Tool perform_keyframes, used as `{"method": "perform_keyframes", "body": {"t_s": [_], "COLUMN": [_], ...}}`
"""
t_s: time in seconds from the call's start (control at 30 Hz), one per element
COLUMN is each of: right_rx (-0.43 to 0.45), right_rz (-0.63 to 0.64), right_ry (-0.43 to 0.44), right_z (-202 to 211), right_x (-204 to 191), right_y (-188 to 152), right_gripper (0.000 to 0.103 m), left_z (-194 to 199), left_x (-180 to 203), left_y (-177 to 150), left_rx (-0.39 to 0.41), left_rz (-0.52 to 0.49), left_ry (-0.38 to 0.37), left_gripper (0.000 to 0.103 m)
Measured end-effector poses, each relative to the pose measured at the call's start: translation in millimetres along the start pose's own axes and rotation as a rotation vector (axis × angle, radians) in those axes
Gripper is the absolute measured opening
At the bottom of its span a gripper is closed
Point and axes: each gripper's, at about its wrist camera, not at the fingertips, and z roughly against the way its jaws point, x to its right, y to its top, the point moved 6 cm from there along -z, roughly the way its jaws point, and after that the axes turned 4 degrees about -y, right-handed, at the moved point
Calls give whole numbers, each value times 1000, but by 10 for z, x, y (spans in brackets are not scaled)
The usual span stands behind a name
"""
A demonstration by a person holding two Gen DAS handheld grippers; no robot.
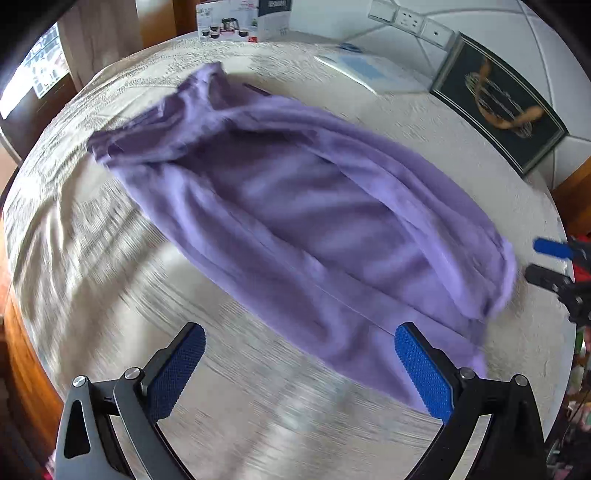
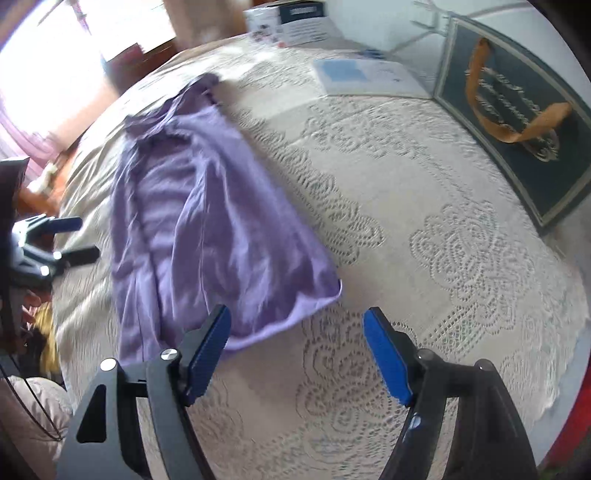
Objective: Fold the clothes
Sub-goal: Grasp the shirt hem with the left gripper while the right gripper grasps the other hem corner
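Left wrist view: the left gripper (image 1: 299, 363) points steeply down over a table covered with a cream lace cloth (image 1: 110, 258); its jaws stand wide apart, nothing between the blue pads. The right pad overlaps the near edge of a purple garment (image 1: 295, 221), but whether it touches the fabric I cannot tell. The garment lies flat on the cloth as a long folded band, running from the far left to the near right, creased along its length. At the right edge the right gripper (image 1: 543, 262) shows as one blue finger and one black finger, apart, just off the garment's right end. Far side of the table: a printed cardboard box (image 1: 240, 22), a white and blue booklet (image 1: 369, 70), and a dark framed picture (image 1: 498, 107) leaning against the wall. The picture is blurred. Right wrist view: the right gripper (image 2: 297, 350) also points down, jaws open and empty over bare lace cloth (image 2: 443, 258). The garment (image 2: 207, 229) lies to the left, its near corner just beyond the left pad, not between the pads. The left gripper (image 2: 75, 240) sits at the left edge, fingers spread, just beside the garment's left side. The booklet (image 2: 362, 75), the box (image 2: 291, 20) and the framed picture (image 2: 517, 122) stand on the far right.
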Motion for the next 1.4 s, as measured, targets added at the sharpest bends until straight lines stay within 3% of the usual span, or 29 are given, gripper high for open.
{"method": "perform_keyframes", "body": {"t_s": [0.13,0.37,0.57,0.93,1.2,1.23,1.3,1.37,1.4], "right_rx": [-15,-2,8,37,82,83,83,77,69], "right_rz": [62,228,364,453,475,474,475,470,461], "right_ry": [47,107,93,114,123,117,117,132,135], "right_z": [-92,-186,-260,-465,-508,-502,-472,-433,-431], "right_x": [61,29,20,-1,-76,-78,-92,-123,-127], "right_y": [-89,5,-6,-37,21,14,-5,-16,-16], "right_gripper": [74,74,74,74,75,73,60,29,28], "left_z": [-74,-137,-329,-505,-521,-501,-441,-402,-395], "left_x": [416,700,869,1002,1059,1051,1086,1167,1185], "left_y": [-261,-331,-377,-456,-485,-499,-488,-456,-449], "left_rx": [-19,-2,-13,17,22,13,18,23,20], "left_rz": [49,119,148,181,198,183,146,112,103], "left_ry": [10,49,55,154,161,154,144,133,130], "left_gripper": [103,103,103,103,102,101,87,64,61]}}
